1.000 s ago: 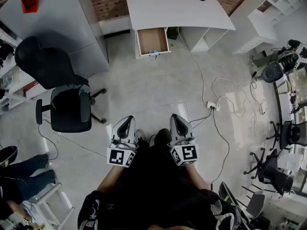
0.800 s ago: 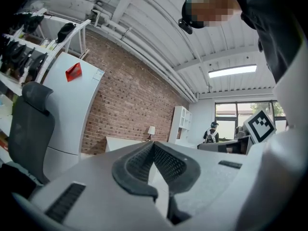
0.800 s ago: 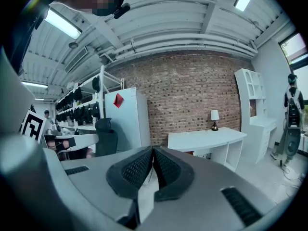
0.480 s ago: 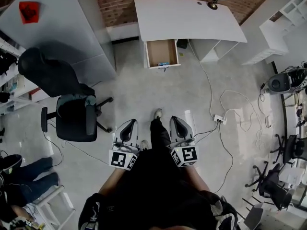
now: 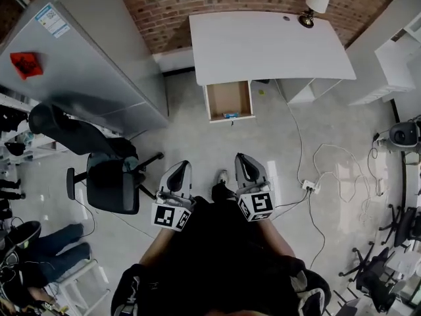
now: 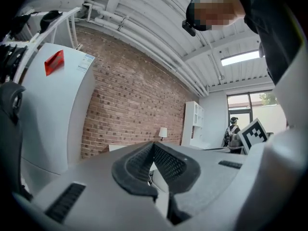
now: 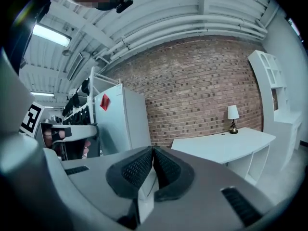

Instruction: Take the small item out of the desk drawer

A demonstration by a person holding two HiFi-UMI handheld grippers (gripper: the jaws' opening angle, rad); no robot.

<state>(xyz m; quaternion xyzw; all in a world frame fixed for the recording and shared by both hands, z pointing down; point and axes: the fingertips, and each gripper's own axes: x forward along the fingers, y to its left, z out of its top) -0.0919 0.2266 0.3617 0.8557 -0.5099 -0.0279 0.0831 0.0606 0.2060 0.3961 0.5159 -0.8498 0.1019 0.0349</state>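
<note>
Item [image 5: 230, 115] in open drawer [image 5: 227, 96], 1 o'clock of left gripper [image 5: 182, 166], 12 o'clock of right gripper [image 5: 241, 158], well apart, both closed, empty.

Closed, empty hand-held gripper [image 7: 153, 150] facing desk [image 7: 219, 146]

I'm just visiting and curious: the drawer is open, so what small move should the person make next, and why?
Probably step closer to the desk. The open drawer, with the small blue item at its front edge, lies well beyond the left gripper and right gripper, which are both shut and empty.
</note>
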